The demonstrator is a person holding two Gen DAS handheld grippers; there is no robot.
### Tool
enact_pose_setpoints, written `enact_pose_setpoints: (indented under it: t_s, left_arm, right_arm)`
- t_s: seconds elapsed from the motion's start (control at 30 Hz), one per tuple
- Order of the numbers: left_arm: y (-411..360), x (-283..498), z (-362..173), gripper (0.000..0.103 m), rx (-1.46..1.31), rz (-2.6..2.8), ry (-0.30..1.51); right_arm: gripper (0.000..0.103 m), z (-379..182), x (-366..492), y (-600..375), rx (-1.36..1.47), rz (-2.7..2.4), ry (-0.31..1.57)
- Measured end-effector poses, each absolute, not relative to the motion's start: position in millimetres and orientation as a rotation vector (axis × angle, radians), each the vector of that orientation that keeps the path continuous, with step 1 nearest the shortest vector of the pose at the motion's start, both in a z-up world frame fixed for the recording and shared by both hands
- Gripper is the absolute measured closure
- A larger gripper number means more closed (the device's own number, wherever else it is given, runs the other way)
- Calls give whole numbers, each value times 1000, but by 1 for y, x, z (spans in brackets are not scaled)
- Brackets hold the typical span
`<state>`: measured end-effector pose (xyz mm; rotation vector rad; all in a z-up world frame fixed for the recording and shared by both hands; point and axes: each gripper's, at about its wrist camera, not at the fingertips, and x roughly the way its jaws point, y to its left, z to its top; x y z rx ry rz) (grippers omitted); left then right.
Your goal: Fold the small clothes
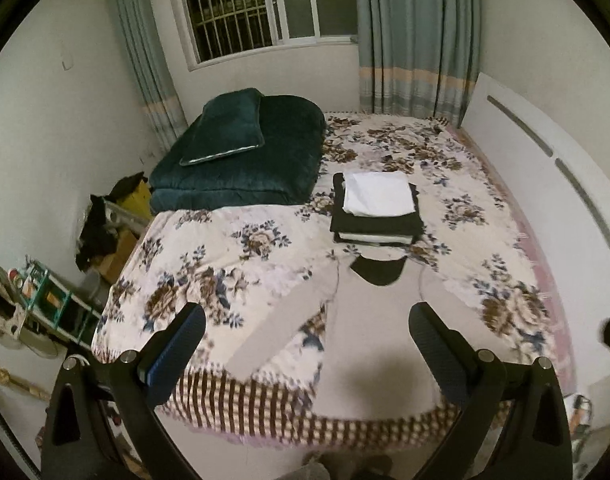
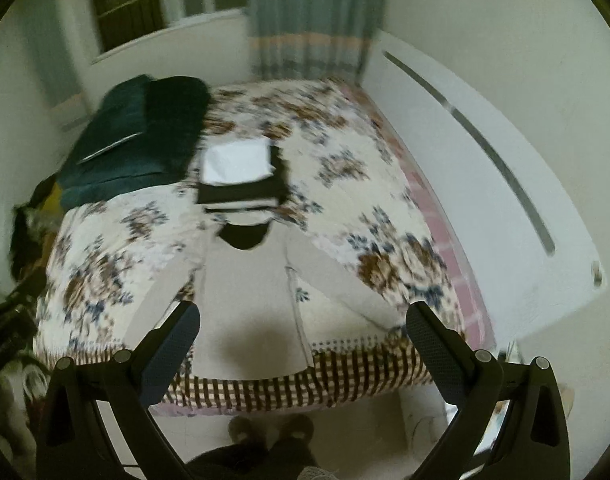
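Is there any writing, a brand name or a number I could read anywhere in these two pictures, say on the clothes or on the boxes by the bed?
None can be read.
Beige shirt spread on the bed: no print shows.
Folded stack: plain white and black, no label visible.
Clutter beside the bed: coloured patches that may be packaging, too blurred and small to read.

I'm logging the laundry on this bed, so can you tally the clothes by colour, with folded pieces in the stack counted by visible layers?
Beige: 1, the long-sleeved top spread flat near the bed's foot.
White: 2, the top layer and a layer low in the folded stack.
Black: 2 visible layers; blur may hide more.
Total: 5
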<state>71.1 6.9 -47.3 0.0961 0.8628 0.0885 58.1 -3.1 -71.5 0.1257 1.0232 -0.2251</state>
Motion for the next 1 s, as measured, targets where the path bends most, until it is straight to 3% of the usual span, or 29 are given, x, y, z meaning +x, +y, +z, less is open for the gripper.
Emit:
enact_pose_setpoints:
  t_s: [0.2, 0.33, 0.5, 0.7, 0.87, 0.97, 1.0]
  left_arm:
    - [-9, 140, -151, 0, 129, 107, 959]
    - [-29, 178, -233, 0, 155, 148, 1053]
    - [-47, 215, -343, 0, 205, 199, 1167]
    - [-39, 242, -454, 0, 215, 270, 1289]
    - [-28, 253, -524, 0, 213, 298, 1360]
    - [-24, 257, -542, 0, 223, 285, 1373]
    - [-21, 258, -545, 0, 222, 280, 1371]
  right_arm:
    - [0, -174, 69, -94, 306, -417, 1085]
    - [2, -290, 91, -172, 425, -528, 1168]
    - [16, -435, 118, -250, 617, -569, 1252]
    - [16, -610, 123, -323, 910, -743, 1325]
    - [17, -688, 113, -352, 1130, -832, 1284]
    - [26, -715, 117, -355, 1185, -836, 1250]
    - [37, -718, 121, -354, 1168, -843, 1242]
